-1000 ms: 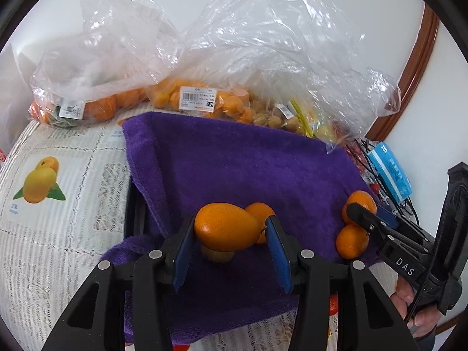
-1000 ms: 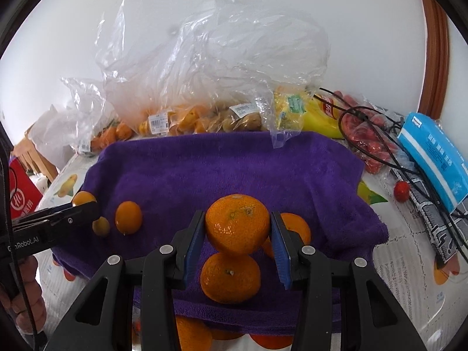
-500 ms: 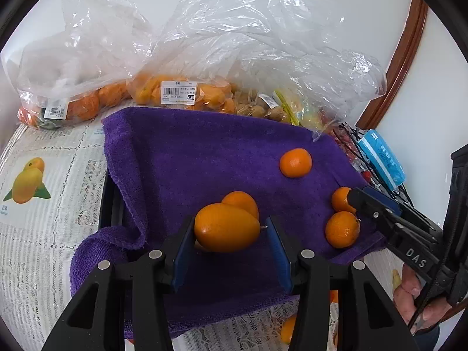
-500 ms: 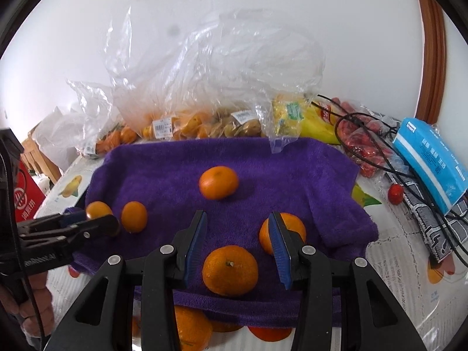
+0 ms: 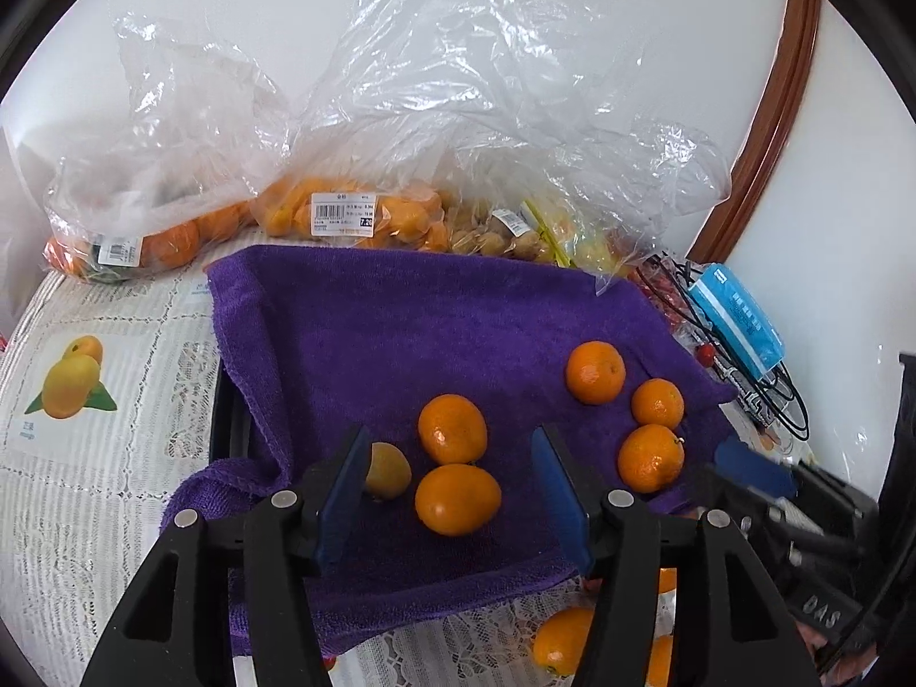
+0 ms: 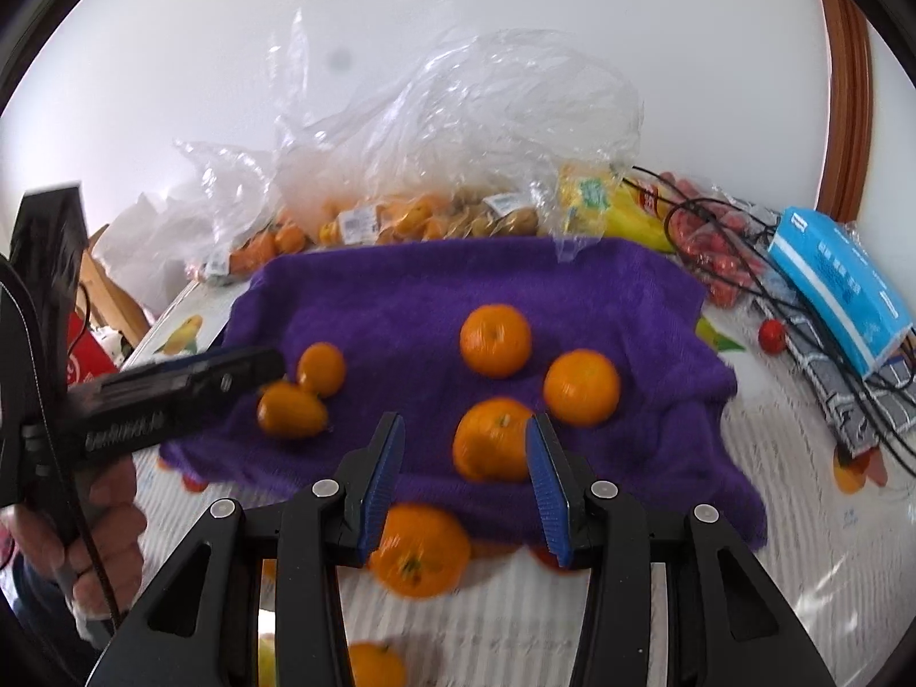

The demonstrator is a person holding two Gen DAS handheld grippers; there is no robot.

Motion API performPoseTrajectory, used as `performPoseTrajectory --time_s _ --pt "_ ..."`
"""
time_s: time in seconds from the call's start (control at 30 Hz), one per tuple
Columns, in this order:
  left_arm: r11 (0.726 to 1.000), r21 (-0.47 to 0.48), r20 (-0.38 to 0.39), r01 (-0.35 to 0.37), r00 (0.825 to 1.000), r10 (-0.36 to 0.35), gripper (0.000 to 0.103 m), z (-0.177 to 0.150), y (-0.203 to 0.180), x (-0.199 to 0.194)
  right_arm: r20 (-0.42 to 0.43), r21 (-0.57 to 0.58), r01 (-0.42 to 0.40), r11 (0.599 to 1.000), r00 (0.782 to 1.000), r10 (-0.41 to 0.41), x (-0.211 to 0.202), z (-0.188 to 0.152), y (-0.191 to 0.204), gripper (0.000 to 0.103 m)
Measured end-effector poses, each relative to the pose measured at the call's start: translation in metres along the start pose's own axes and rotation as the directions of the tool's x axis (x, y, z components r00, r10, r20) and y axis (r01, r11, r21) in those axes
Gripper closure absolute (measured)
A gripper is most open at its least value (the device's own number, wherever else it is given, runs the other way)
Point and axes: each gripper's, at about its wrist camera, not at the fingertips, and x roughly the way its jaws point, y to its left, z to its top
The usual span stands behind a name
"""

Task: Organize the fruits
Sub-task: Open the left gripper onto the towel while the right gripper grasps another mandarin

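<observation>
A purple towel (image 5: 401, 332) (image 6: 401, 297) covers a tray on the table. My left gripper (image 5: 451, 458) hovers over its near left part, jaws opening. An oval orange fruit (image 5: 458, 499) lies on the towel between the fingers, untouched. A second oval fruit (image 5: 452, 428) and a small yellowish one (image 5: 386, 469) lie beside it. Three mandarins (image 5: 595, 372) (image 5: 657, 403) (image 5: 651, 458) sit at the towel's right. My right gripper (image 6: 465, 426) stands open and empty at the towel's near edge, with a mandarin (image 6: 492, 439) just beyond its fingertips. The left gripper (image 6: 240, 366) shows at the left.
Clear plastic bags of oranges and small fruit (image 5: 343, 217) line the back wall. A blue tissue pack (image 6: 841, 286), black cables and red tomatoes (image 6: 773, 336) lie at the right. Loose mandarins (image 6: 418, 549) rest on the lace tablecloth in front of the towel. A hand (image 6: 109, 538) holds the left gripper.
The left gripper let go of the oval orange fruit, which now lies on the towel. The right gripper dropped its mandarin on the towel and drew back toward the near edge.
</observation>
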Motion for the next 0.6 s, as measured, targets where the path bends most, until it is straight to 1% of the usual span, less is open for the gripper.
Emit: performPoseTrajectory --time_s 0.17,0.23,0.37,0.43,0.5,0.6 --pt "1.000 -0.009 0.024 -0.011 1.000 0.011 0.046 -0.002 0.001 -0.012 -0.040 -0.018 -0.009 1.000 0.999 0.009 -0.001 -0.017 0.010 0.059" --pt "1.000 -0.013 0.028 -0.020 0.999 0.020 0.045 -0.005 0.003 -0.016 -0.070 -0.014 -0.012 1.000 0.998 0.011 0.005 -0.025 0.011 0.059" --pt "0.999 -0.027 0.025 -0.047 0.999 0.047 0.045 -0.017 0.012 -0.026 -0.096 0.017 -0.054 0.998 0.994 0.055 0.012 -0.032 0.012 0.059" --pt "0.998 -0.031 0.024 -0.058 0.998 0.059 0.045 -0.023 0.017 -0.029 -0.115 0.013 -0.038 0.999 0.993 0.040 0.017 -0.033 0.014 0.059" --pt "0.997 -0.044 0.017 -0.056 0.998 0.057 0.045 -0.028 0.022 -0.030 -0.102 0.011 -0.034 0.999 0.994 0.035 0.016 -0.035 0.014 0.058" --pt "0.997 -0.064 0.004 -0.044 0.999 0.045 0.045 -0.030 0.027 -0.030 -0.109 0.028 -0.038 0.999 0.993 0.040 0.015 -0.034 0.012 0.059"
